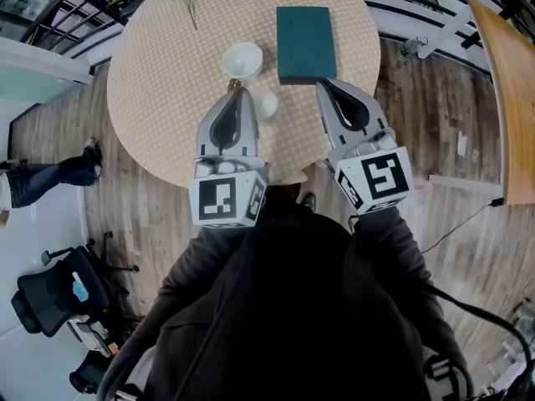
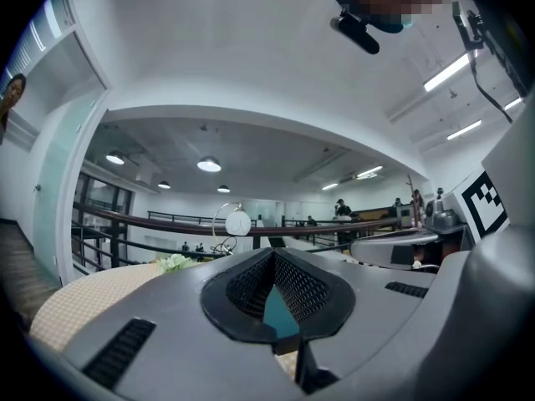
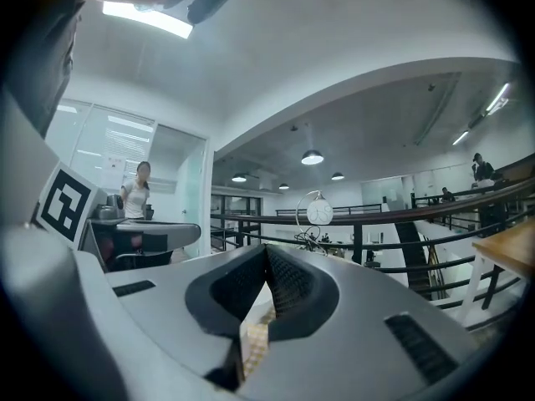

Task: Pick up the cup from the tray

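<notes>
teal tray before closed right gripper

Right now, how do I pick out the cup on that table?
On the round table, look just left of the dark teal tray. The cup is white, round and open-topped; the other white thing, nearer the person, is smaller.

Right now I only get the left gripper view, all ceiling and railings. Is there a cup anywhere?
Observer: Yes. The head view shows a white cup on the round table, beside the teal tray, not on it.
Operator: Is the other gripper holding something?
Observer: No. The right gripper is shut, with nothing between its jaws.
Operator: Anything near my gripper?
Observer: A small white object lies on the table; the head view shows it beside the left gripper tip.
</notes>
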A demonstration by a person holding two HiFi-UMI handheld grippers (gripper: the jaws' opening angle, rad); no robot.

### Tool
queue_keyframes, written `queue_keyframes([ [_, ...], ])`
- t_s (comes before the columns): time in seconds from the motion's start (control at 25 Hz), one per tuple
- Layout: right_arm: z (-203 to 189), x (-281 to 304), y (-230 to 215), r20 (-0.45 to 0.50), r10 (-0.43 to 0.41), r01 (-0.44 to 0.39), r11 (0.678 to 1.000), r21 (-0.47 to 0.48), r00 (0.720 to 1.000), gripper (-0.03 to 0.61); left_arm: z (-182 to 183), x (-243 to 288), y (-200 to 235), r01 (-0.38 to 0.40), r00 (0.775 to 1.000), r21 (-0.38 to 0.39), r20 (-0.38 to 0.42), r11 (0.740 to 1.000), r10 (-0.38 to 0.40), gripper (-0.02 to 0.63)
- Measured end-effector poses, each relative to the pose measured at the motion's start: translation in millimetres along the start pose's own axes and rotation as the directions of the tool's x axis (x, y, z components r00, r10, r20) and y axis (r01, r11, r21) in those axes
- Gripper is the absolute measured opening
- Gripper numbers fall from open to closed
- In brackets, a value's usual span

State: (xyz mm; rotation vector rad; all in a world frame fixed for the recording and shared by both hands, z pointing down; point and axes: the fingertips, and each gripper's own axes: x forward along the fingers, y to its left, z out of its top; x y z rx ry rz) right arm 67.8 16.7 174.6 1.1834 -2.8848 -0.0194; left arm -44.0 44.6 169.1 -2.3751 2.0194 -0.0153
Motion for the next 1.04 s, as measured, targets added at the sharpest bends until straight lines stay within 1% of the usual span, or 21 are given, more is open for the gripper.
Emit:
queue_keyframes([
  [0.48, -5, 3, -4, 0.002, 0.001, -0.001, 1.000, 0.015, 1.000, 0.008, -6, 5, -1, -0.001, 1.000, 0.001, -0.022, 1.000, 0.001, 0.006],
  [1.04, -12, 2, -11, -0.007, 0.012, -0.012, 1.000, 0.024, 1.000, 0.008, -11, 14, -11, 0.022, 0.999, 0.001, -0.032, 1.000, -0.022, 0.006],
])
